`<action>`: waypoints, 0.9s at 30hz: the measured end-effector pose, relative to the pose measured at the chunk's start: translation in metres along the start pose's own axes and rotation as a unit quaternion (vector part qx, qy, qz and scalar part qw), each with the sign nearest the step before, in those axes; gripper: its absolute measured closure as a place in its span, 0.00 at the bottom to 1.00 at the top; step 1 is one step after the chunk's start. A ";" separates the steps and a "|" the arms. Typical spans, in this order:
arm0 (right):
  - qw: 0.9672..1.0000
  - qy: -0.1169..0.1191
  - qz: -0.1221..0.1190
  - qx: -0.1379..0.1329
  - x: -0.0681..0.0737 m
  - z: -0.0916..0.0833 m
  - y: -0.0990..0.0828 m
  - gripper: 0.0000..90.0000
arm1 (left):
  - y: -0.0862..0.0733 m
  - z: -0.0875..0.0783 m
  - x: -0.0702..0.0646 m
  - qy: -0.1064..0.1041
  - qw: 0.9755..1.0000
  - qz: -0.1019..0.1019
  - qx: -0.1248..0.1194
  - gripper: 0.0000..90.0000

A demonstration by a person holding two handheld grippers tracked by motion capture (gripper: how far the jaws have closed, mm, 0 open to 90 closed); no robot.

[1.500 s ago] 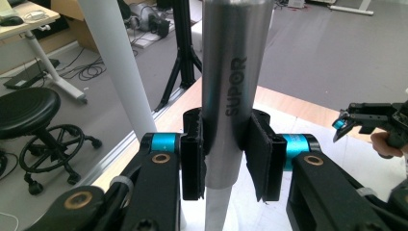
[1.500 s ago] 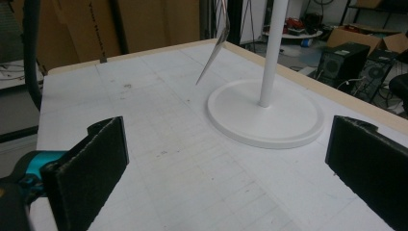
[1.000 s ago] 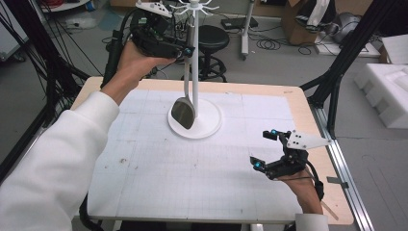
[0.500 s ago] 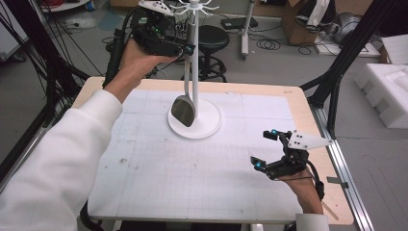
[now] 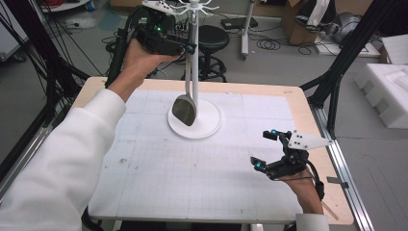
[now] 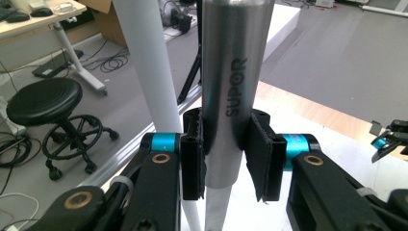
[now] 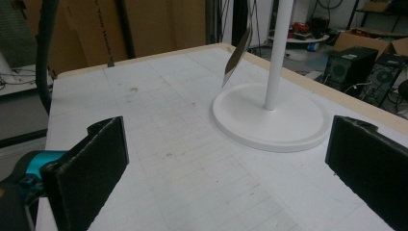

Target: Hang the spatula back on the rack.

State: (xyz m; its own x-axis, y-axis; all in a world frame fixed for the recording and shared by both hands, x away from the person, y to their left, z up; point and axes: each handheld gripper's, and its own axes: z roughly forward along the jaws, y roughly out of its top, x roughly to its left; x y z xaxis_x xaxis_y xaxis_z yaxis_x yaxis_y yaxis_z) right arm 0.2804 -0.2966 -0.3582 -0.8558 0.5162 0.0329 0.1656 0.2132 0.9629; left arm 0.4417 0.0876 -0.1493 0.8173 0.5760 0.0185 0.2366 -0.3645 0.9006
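Left hand-held gripper (image 5: 185, 47): raised high beside the top of the white stand (image 5: 194, 62), its pads (image 6: 192, 154) clamped on the steel handle of a spatula (image 5: 184, 108), so the tool hangs straight down.
Spatula: its handle stands upright just beside the stand's pole; the blade hangs low over the round base (image 5: 211, 122), whether touching it I cannot tell. Held near the top end, seemingly so that end can reach the hooks (image 5: 192, 6) at the stand's crown.
Stand: on the far middle of the tabletop (image 5: 202, 187), wide base keeping the tall pole steady.
Right hand-held gripper (image 5: 266, 150): rests low near the right front edge, jaws apart with nothing between them, well clear of the stand; likely parked out of the way.
Step, as I judge it: hanging the spatula on a hook, not yet done.
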 end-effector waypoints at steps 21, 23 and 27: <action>1.000 -0.009 0.005 0.000 -0.002 -0.003 -0.002 0.00 | -0.026 -0.012 0.002 0.010 0.999 0.029 -0.024 0.53; 1.000 -0.010 0.005 -0.005 -0.004 -0.004 -0.002 0.00 | -0.034 -0.019 0.002 0.002 0.999 0.036 -0.025 0.47; 1.000 -0.016 0.004 -0.008 -0.005 -0.007 -0.002 0.00 | -0.053 -0.032 0.000 -0.013 0.998 0.023 -0.060 0.36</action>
State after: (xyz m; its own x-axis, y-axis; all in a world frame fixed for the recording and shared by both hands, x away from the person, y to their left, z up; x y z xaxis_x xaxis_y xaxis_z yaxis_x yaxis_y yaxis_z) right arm 0.2808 -0.3059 -0.3586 -0.8383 0.5443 0.0320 0.1636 0.1951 0.9671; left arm 0.4125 0.1305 -0.1833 0.8392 0.5414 0.0514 0.1348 -0.2987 0.9448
